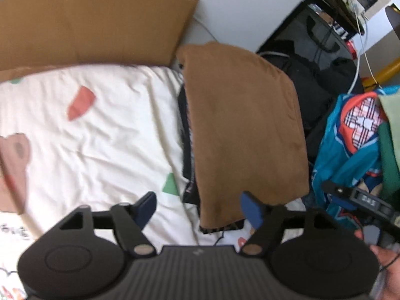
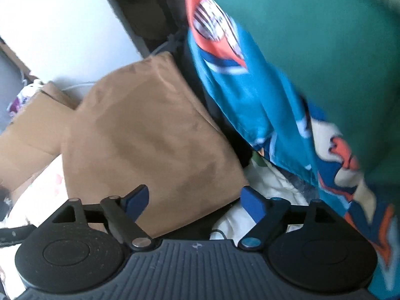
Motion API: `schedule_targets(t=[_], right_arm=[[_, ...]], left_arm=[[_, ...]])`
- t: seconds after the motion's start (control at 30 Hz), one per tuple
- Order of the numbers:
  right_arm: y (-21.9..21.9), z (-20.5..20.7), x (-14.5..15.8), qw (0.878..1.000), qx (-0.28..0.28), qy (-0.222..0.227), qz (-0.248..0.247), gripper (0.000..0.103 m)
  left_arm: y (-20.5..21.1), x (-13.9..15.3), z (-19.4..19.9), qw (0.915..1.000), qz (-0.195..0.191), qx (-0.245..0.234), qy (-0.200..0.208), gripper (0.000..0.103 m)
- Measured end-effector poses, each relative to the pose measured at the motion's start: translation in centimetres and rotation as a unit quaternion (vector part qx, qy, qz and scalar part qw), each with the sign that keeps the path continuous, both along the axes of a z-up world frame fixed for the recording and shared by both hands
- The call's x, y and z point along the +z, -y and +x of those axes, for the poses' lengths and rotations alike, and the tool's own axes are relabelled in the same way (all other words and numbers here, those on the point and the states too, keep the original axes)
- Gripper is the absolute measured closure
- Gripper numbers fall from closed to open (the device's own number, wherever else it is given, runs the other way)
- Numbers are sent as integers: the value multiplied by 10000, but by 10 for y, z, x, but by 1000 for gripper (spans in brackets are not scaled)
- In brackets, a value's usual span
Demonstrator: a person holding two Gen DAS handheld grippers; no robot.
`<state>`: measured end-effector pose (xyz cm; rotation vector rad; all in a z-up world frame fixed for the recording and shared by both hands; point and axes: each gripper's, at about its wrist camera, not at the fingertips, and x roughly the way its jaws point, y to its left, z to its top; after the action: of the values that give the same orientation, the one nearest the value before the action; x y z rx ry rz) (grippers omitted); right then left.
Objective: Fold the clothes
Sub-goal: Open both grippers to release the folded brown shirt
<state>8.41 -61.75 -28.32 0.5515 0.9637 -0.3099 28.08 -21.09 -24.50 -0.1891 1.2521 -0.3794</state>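
The cream bedsheet [image 1: 100,130], printed with small coloured shapes, takes up most of the left wrist view. A flattened cardboard sheet [image 1: 90,25] lies along the bedsheet's far edge. On the bedsheet's right side sits a folded brown garment [image 1: 245,125], lying flat on top of a dark piece of clothing [image 1: 186,150] whose edge shows on its left. Further right of the bedsheet hangs a blue printed fabric [image 1: 350,150] with orange and white patches, and a green cloth [image 2: 325,37] beside it. No container shows clearly in either view.

The left gripper [image 1: 200,207] hovers over the near edge of the brown garment with its blue fingers spread wide and nothing between them. The right gripper [image 2: 195,200] hovers likewise over the garment's near corner, fingers apart, gripping nothing.
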Motion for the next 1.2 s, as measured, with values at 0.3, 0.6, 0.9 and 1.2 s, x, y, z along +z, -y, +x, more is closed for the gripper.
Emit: schedule_targets(t=[0.3, 0.6, 0.9, 1.2], right_arm=[[-8, -5, 66, 9995, 40, 111, 302, 12], [-21, 5, 125, 9984, 205, 219, 473, 10], [-58, 21, 182, 9951, 719, 176, 652, 1], [-97, 13, 241, 9900, 1080, 517, 748, 1]], left_arm=[[-31, 68, 8, 9984, 342, 387, 211, 7], [-75, 142, -4, 9946, 424, 804, 506, 3], [-133, 218, -34, 9889, 672, 1126, 694, 1], [-198, 304, -81, 9751, 848, 1734, 1092, 1]])
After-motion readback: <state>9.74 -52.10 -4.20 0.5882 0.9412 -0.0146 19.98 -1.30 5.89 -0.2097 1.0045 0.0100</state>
